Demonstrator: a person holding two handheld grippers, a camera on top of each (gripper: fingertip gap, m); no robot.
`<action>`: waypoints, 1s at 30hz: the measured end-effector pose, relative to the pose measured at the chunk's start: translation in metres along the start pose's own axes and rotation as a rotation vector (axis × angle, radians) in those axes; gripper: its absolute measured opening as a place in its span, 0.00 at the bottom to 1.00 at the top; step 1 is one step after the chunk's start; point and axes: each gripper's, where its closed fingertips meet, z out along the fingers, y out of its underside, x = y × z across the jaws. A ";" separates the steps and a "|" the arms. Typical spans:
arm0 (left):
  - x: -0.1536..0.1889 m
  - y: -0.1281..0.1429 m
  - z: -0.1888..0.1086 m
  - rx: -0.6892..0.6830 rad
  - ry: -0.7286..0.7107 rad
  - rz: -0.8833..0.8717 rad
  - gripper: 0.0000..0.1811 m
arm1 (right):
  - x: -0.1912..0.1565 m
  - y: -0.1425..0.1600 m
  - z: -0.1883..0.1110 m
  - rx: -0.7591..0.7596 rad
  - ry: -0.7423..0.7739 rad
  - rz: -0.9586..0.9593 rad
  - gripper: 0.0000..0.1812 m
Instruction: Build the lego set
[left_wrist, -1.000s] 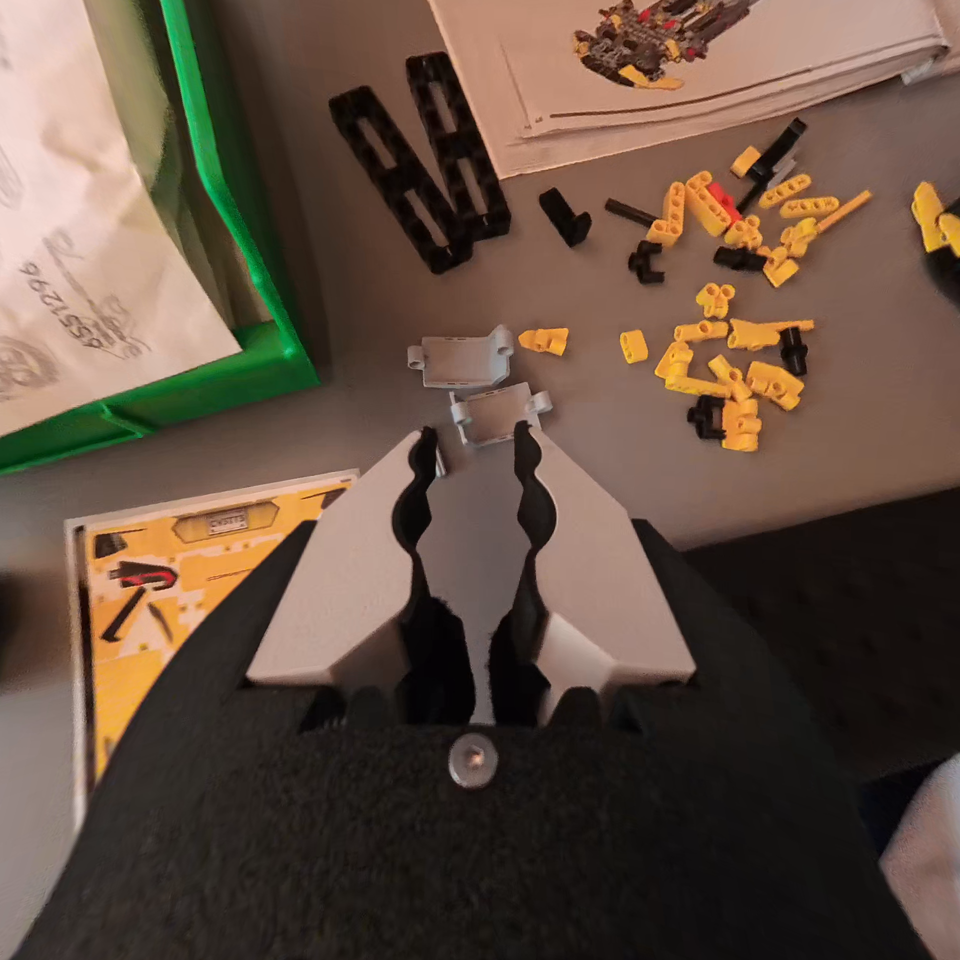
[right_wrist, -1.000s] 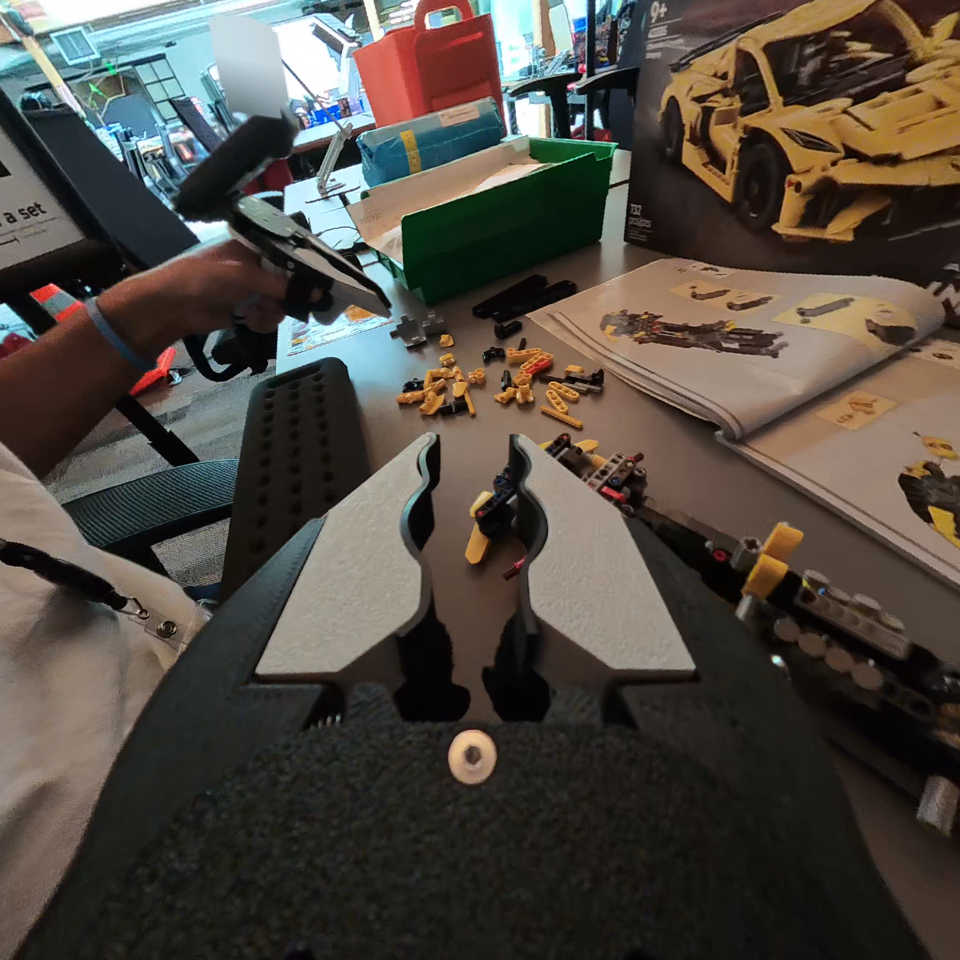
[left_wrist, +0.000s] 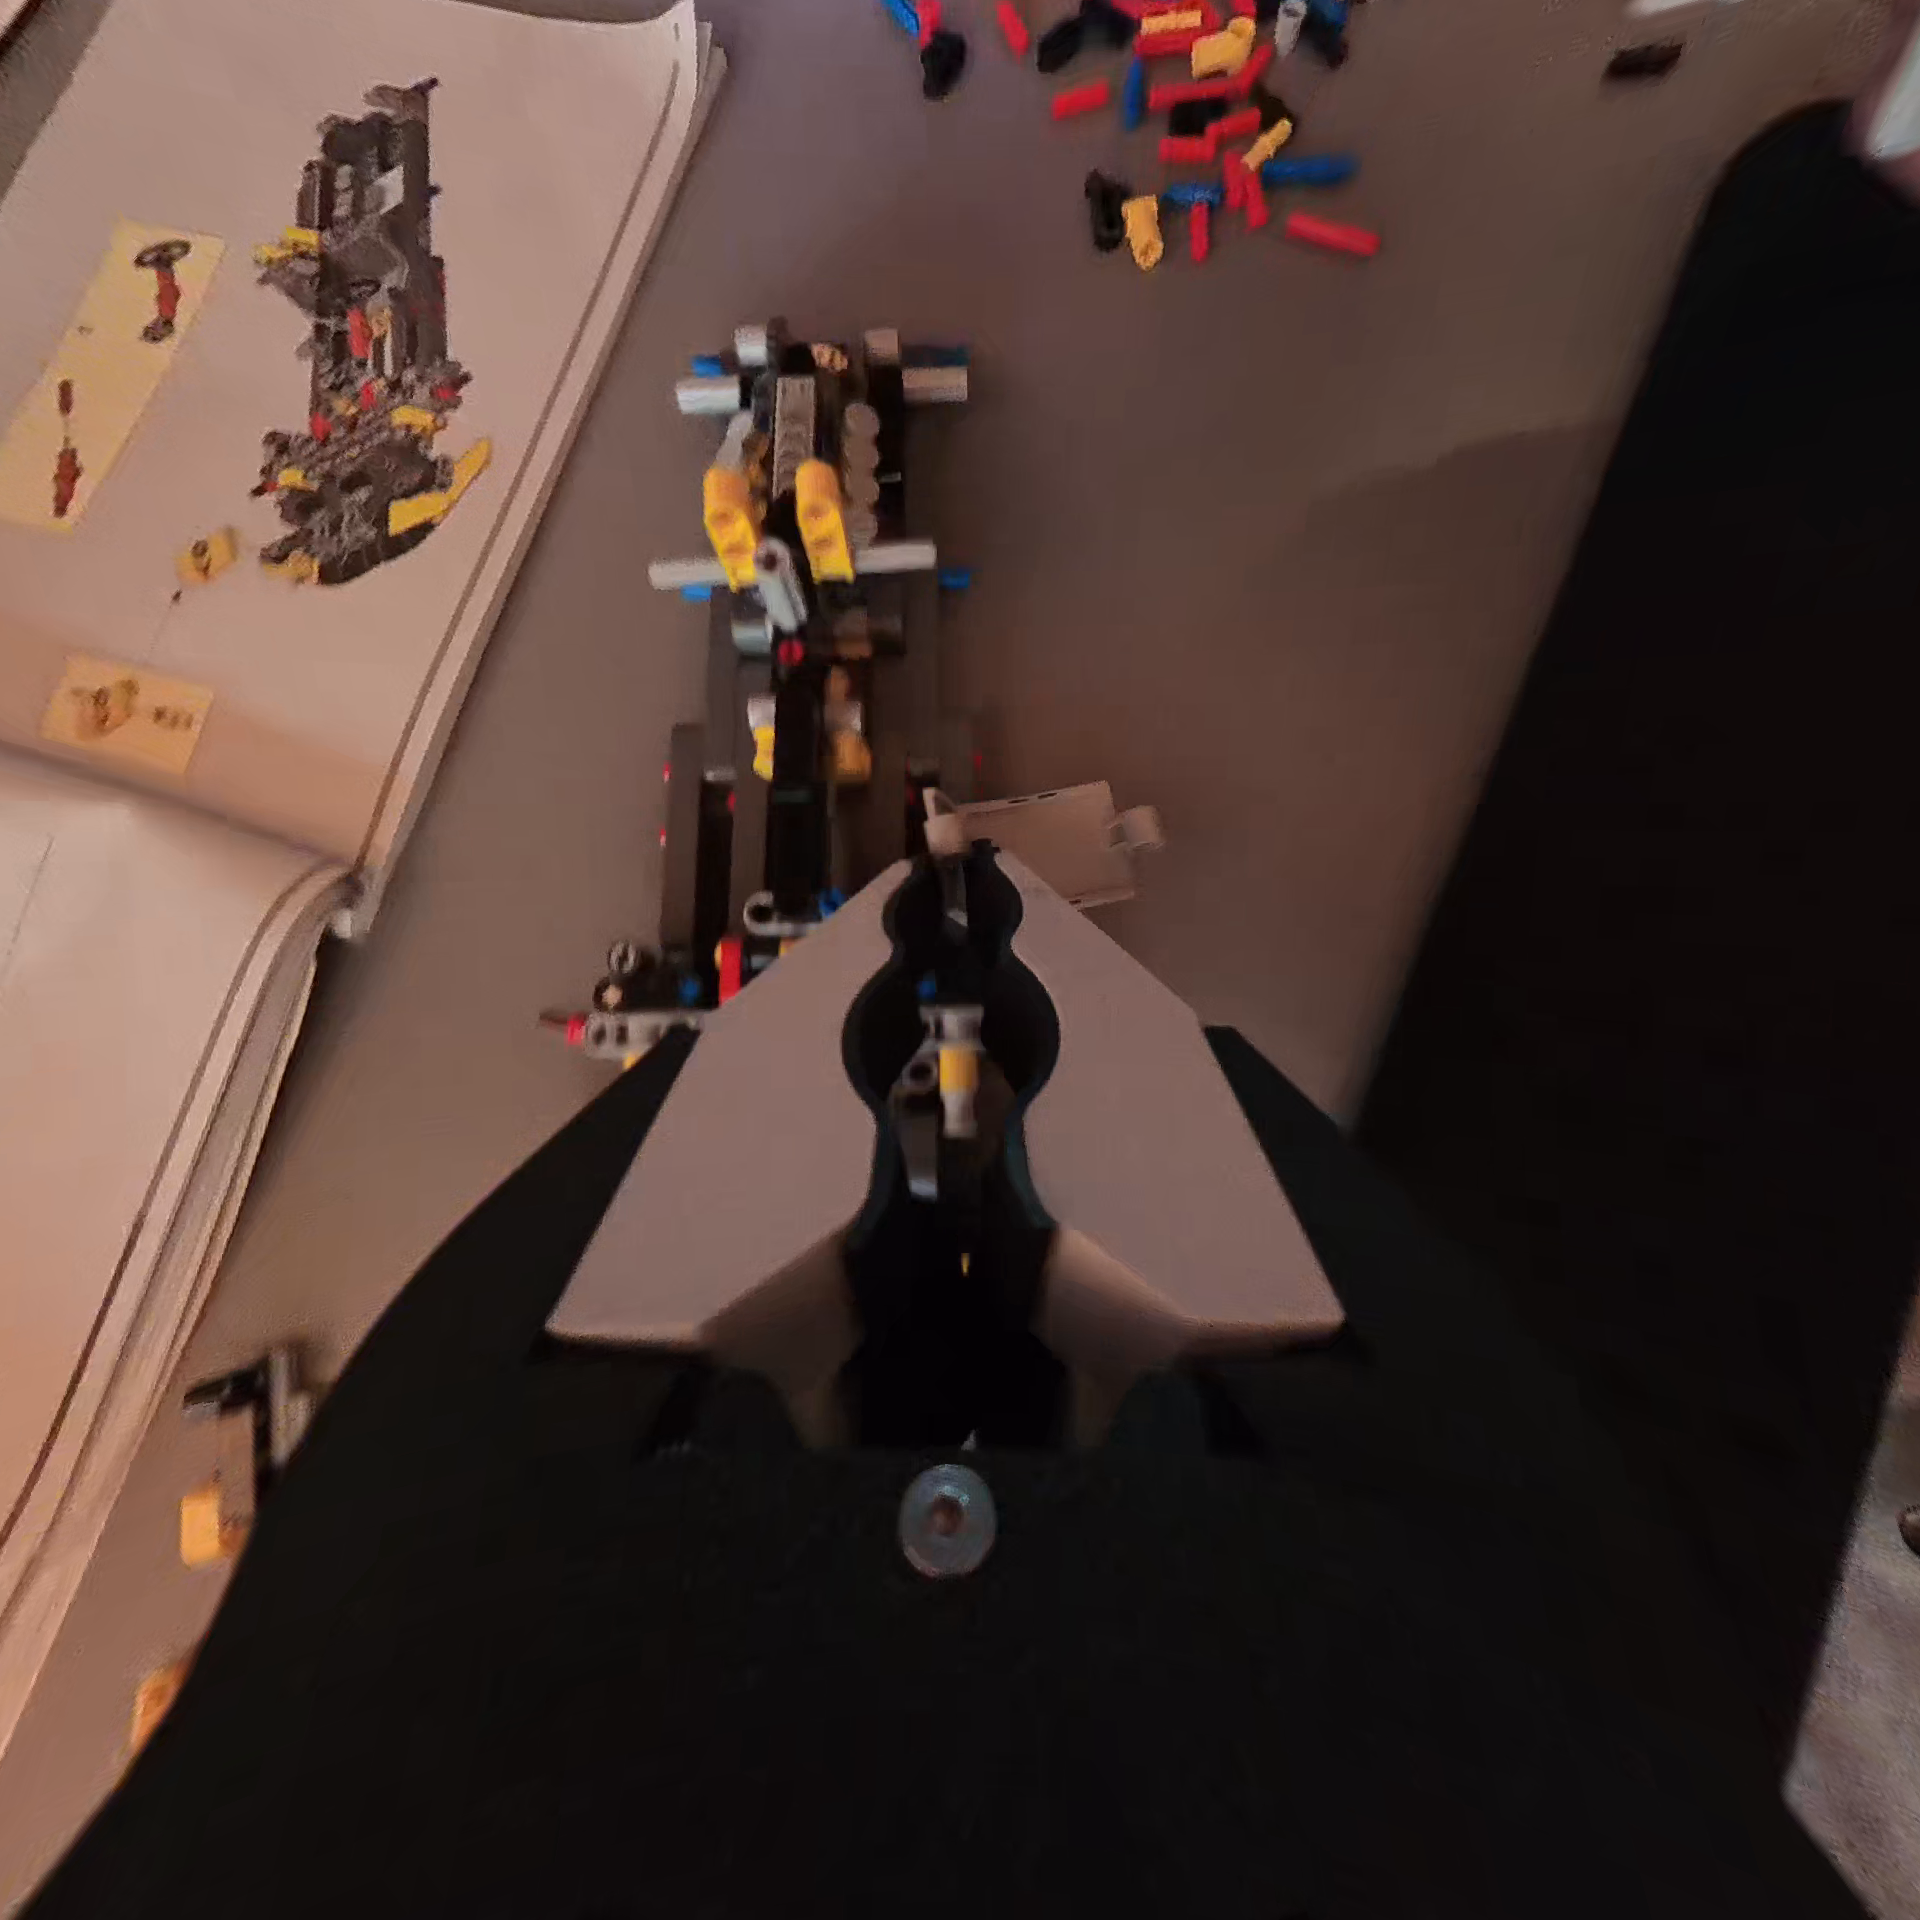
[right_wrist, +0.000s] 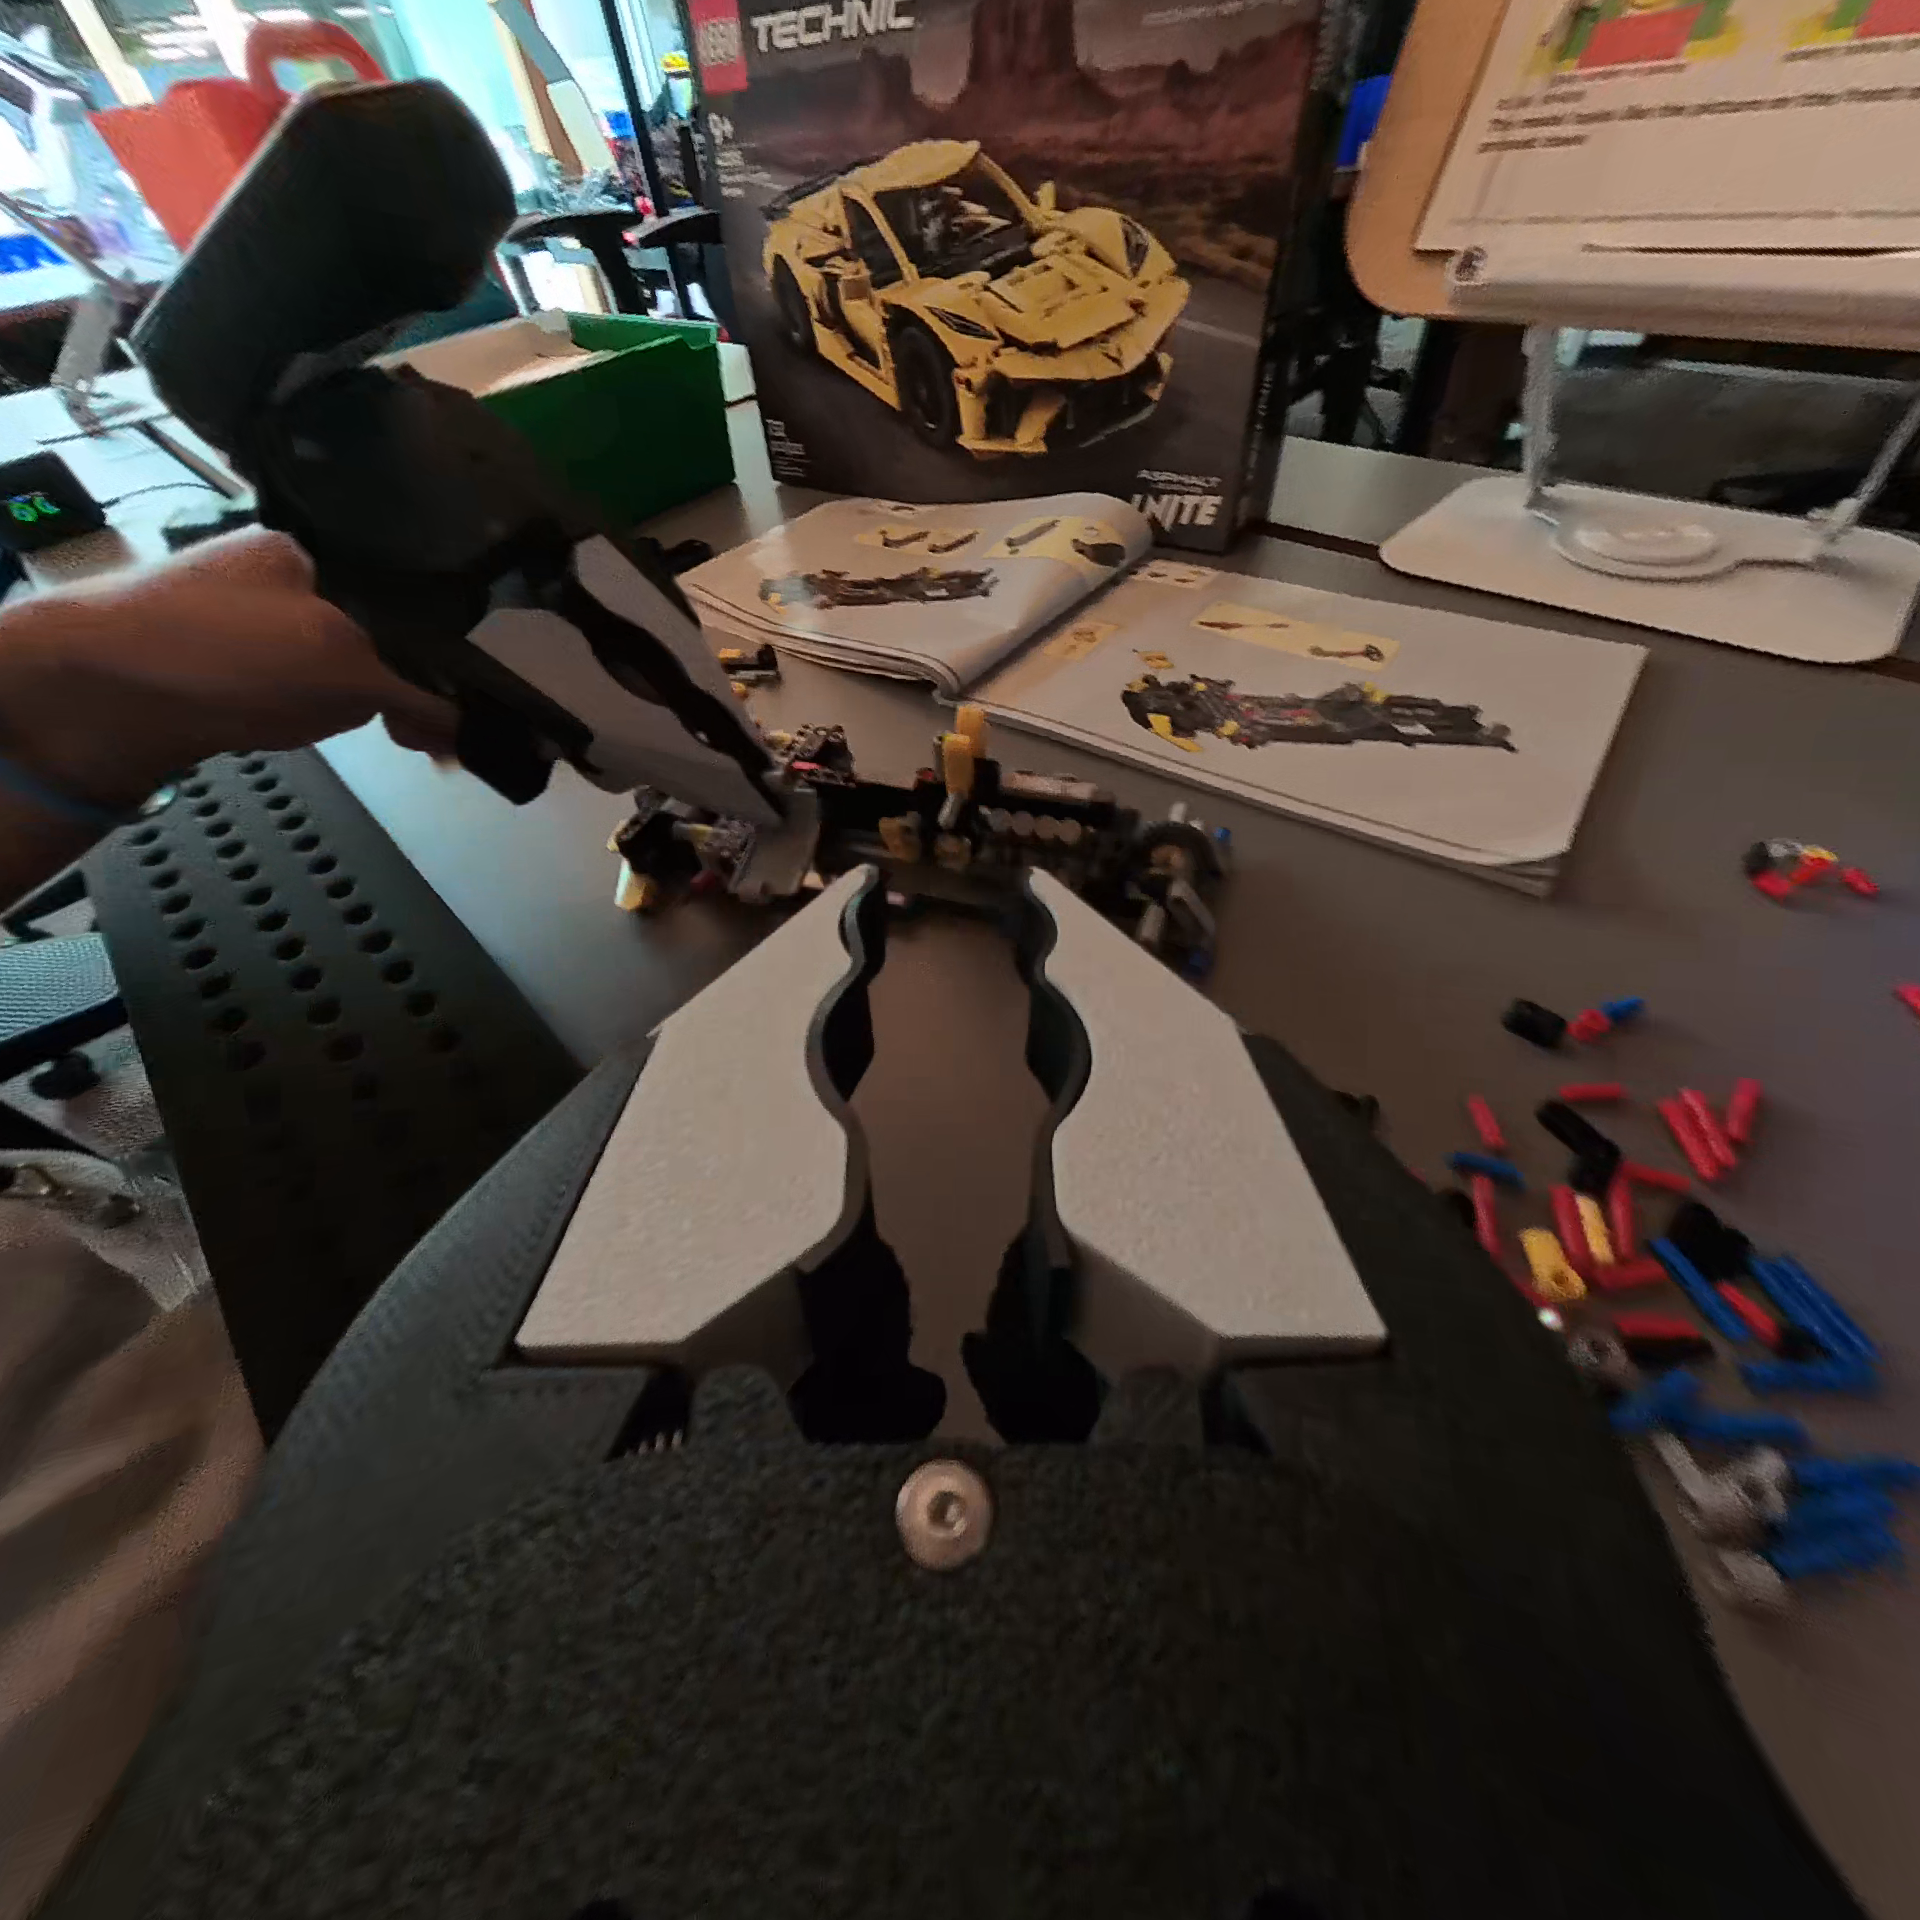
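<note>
Grey panel piece (left_wrist: 1044, 840) is what I have pinched at the tip of my left tongs (left_wrist: 961, 862), their tips pressed together on its edge, and I hold it just beside the near end of the half-built chassis (left_wrist: 805, 644), which lies in the middle of the table (left_wrist: 1195, 623). I judge the build to be at an early-to-middle stage: only the long black frame with its yellow and grey fittings is assembled, no body shell, no wheels, and this panel does not look seated yet, though blur keeps me from being sure whether it touches the frame. Going left to right in my right wrist view, a hand (right_wrist: 177, 665) grips the left tool, a green bin (right_wrist: 613, 416) sits toward the far left corner of the table, then the chassis, then the open instruction booklet (right_wrist: 1351, 665) behind it with the set's box (right_wrist: 1018, 260) standing at the far edge. My right tongs (right_wrist: 951, 914) are spread and empty, aimed at the side of the chassis and close to it, well placed to steady it. Toward the right edge lies a loose scatter of red, blue and black pins (right_wrist: 1683, 1247), so plenty remains to be fitted. Little blocks the approach except the chassis's own upright yellow parts and the booklet's edge close alongside.
</note>
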 end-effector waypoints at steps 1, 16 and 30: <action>0.001 -0.005 0.007 0.003 0.013 -0.002 0.01 | 0.004 0.002 -0.009 -0.006 0.019 0.000 0.13; 0.015 -0.016 0.042 -0.051 0.102 0.058 0.07 | 0.077 0.051 -0.068 -0.229 0.243 0.062 0.21; -0.159 -0.070 -0.061 0.525 -0.199 -0.046 0.18 | 0.170 0.096 -0.081 -0.394 0.340 0.071 0.17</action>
